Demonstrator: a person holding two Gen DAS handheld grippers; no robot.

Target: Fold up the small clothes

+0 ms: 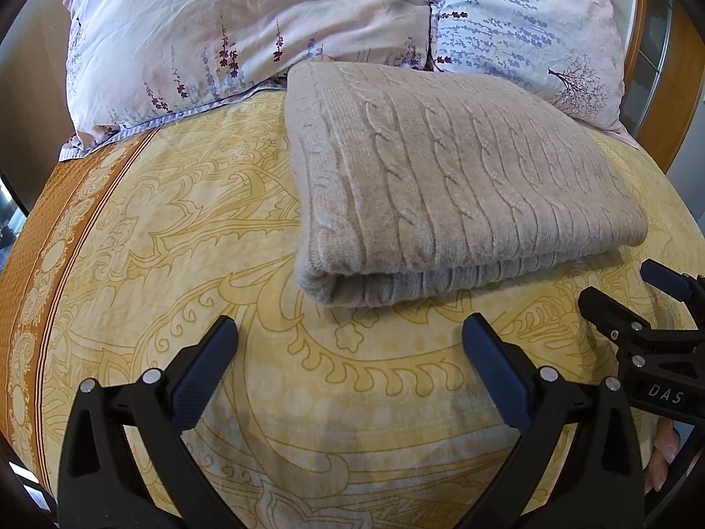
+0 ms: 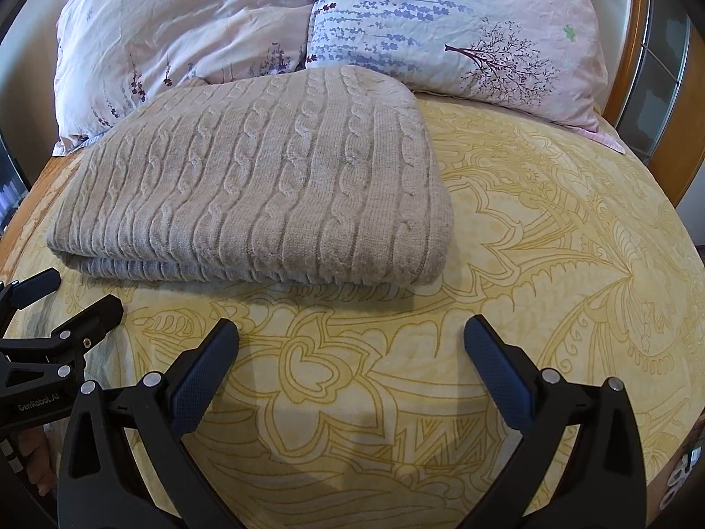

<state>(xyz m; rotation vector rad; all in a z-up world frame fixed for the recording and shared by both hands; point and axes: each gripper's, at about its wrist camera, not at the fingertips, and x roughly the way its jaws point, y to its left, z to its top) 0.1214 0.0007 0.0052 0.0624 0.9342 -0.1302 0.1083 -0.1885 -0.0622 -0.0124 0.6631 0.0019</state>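
The folded sweater (image 1: 458, 185) lies on the bed (image 1: 176, 242), its far edge seemingly touching the pillows (image 1: 246, 35) (bare sheet all around). The left hand-held gripper (image 1: 350, 339) and right hand-held gripper (image 2: 351, 337) hover spread wide, empty, near its fold.

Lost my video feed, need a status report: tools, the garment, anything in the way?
Left tool open, empty. Right tool open, empty. Beige knit garment lies folded on the bedspread, untouched. Pillows behind it, nothing blocking.
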